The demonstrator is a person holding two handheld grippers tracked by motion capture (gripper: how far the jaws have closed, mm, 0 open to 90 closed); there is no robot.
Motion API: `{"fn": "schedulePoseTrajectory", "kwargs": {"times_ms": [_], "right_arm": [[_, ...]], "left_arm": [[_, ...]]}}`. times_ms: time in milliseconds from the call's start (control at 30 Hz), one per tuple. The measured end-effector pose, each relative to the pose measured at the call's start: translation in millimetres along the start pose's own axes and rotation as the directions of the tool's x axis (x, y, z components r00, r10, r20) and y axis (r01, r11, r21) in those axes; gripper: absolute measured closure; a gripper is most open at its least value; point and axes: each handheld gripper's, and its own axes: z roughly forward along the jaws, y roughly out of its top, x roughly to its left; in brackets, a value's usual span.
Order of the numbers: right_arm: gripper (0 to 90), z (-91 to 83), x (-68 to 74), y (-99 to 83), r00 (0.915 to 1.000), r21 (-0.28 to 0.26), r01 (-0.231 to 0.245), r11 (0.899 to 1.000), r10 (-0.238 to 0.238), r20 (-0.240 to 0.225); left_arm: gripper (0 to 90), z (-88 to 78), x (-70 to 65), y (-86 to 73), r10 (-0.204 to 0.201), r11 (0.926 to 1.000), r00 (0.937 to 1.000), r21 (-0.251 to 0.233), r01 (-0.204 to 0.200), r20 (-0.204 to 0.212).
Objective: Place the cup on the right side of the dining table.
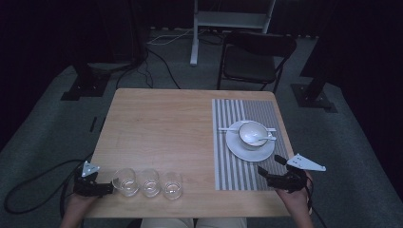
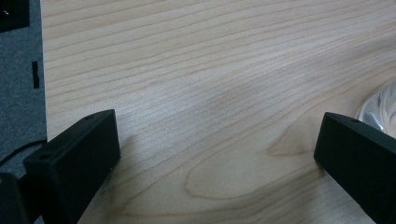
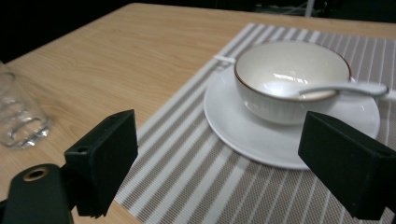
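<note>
A white bowl [image 1: 252, 133] with a brown rim stands on a white plate [image 1: 237, 147] on the striped placemat [image 1: 237, 171]. A white spoon [image 1: 265, 138] rests in the bowl. My right gripper [image 1: 271, 166] is open just in front of the plate. In the right gripper view the bowl [image 3: 289, 79], spoon [image 3: 345, 87] and plate [image 3: 275, 144] lie ahead of the open gripper [image 3: 219, 140]. Three clear glasses stand in a row near the front edge; the leftmost glass [image 1: 126, 182] is just right of my open left gripper [image 1: 110, 186]. Bare wood lies between the jaws of the left gripper [image 2: 219, 135].
A thin white utensil [image 1: 228, 128] lies across the mat behind the bowl. The middle glass [image 1: 149, 182] and right glass [image 1: 171, 185] sit close together. A dark chair [image 1: 254, 59] stands beyond the wooden table [image 1: 161, 123]. A glass edge [image 2: 380, 105] shows by the left gripper's right jaw.
</note>
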Motion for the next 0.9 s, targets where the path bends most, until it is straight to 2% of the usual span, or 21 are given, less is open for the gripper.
{"fn": "schedulePoseTrajectory", "kwargs": {"times_ms": [333, 667, 900], "right_arm": [[11.4, -2.0, 9.7, 19.0, 0.9986, -0.035, 0.030, 0.999, -0.031, -0.044], [11.5, -0.5, 20.3, 31.1, 0.9957, -0.062, 0.060, 0.996, -0.064, -0.067], [11.5, 4.5, 32.7, 44.4, 0.9894, -0.080, 0.087, 0.993, -0.096, -0.110]], "left_arm": [[0.5, 0.0, 0.0, 0.0, 0.000, 1.0000, 1.0000, 0.000, 0.000, 0.000], [0.5, 0.0, 0.0, 0.0, 0.000, 1.0000, 1.0000, 0.000, 0.000, 0.000], [0.5, 0.0, 0.0, 0.0, 0.000, 1.0000, 1.0000, 0.000, 0.000, 0.000]]}}
